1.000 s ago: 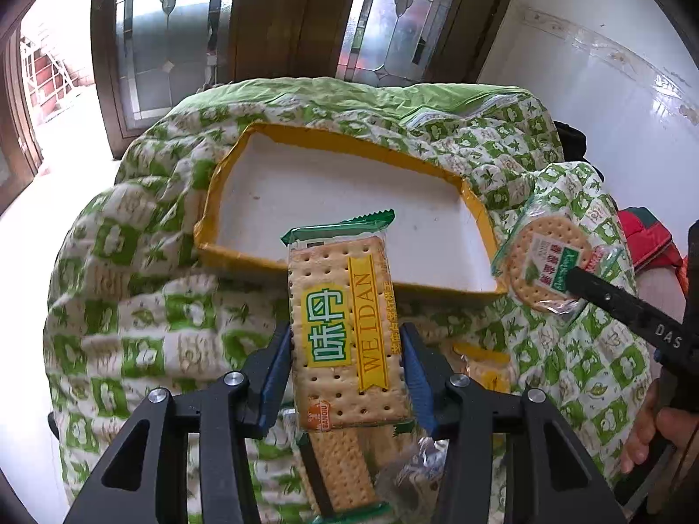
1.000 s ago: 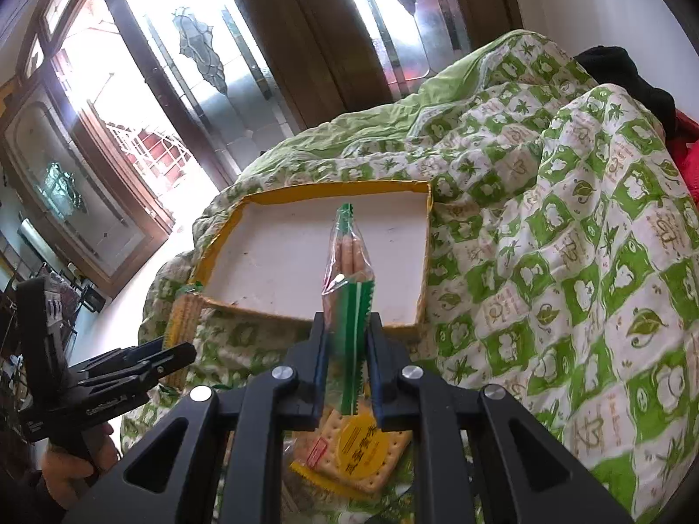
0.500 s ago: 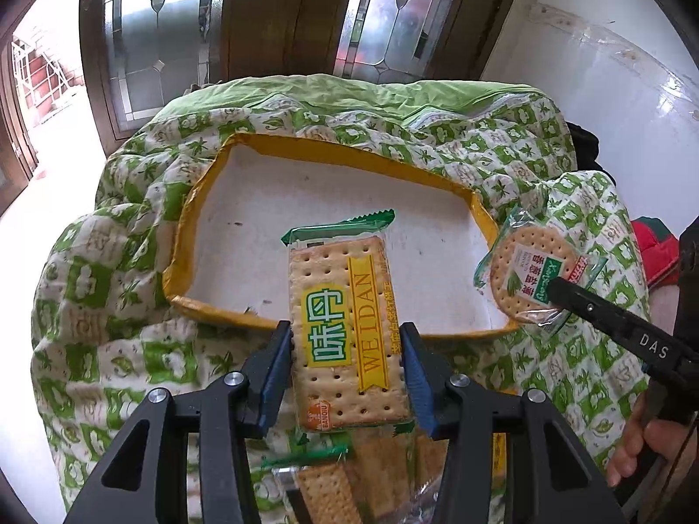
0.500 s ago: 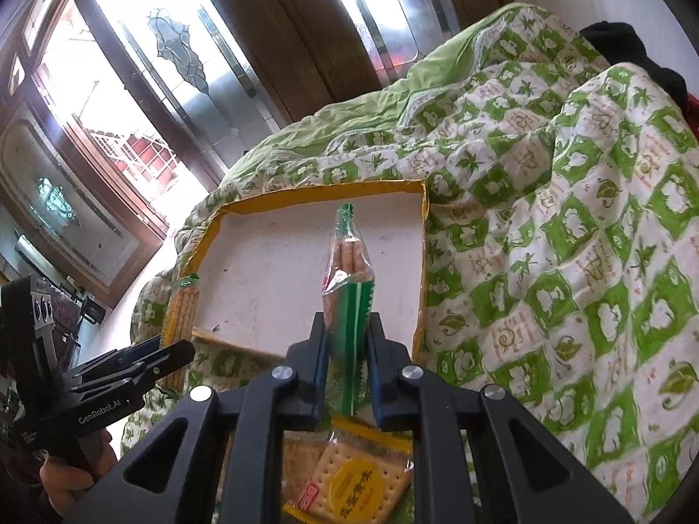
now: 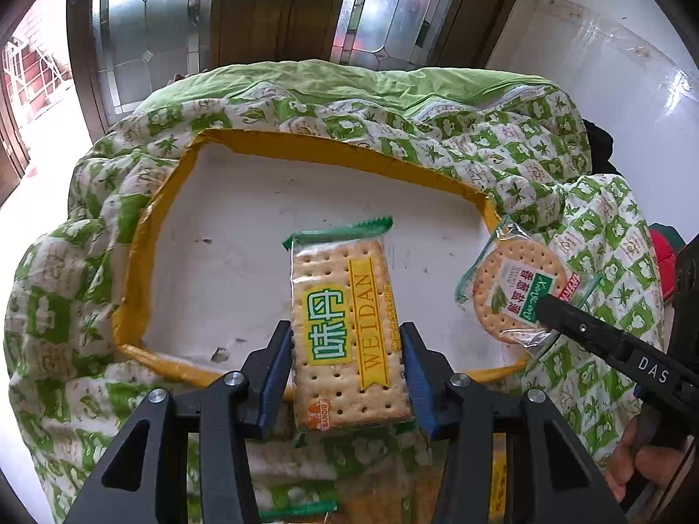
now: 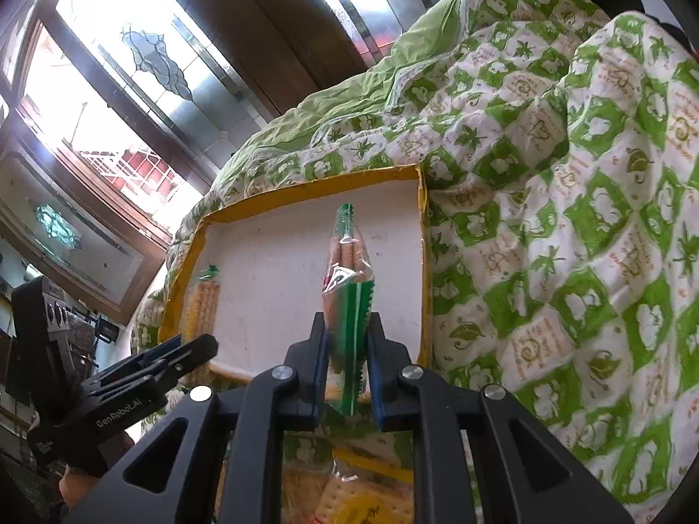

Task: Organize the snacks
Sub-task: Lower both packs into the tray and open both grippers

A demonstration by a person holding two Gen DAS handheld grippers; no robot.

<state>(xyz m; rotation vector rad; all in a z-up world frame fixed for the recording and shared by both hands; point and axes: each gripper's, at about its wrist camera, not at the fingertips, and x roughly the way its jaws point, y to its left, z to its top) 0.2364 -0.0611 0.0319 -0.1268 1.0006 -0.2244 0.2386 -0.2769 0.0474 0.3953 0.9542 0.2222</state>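
My left gripper [image 5: 347, 349] is shut on a rectangular Weidan cracker pack [image 5: 345, 327] and holds it flat above the near part of a shallow white tray with a yellow rim [image 5: 144, 262]. My right gripper [image 6: 347, 340] is shut on a round cracker pack [image 6: 347, 270], held edge-on above the tray [image 6: 306, 214]. In the left wrist view that round pack [image 5: 515, 288] hangs over the tray's right edge, in the right gripper [image 5: 550, 305]. In the right wrist view the left gripper [image 6: 192, 349] and its pack [image 6: 203, 301] are over the tray's left side.
The tray lies on a green and white patterned quilt [image 5: 546, 166] heaped on a bed. More cracker packs lie on the quilt below the grippers [image 6: 349, 498]. Wood-framed glass doors [image 5: 262, 13] stand behind, a white wall [image 5: 611, 87] to the right.
Both grippers have moved forward with their packs, from the quilt in front of the tray to above the tray's near part. Both stay shut.
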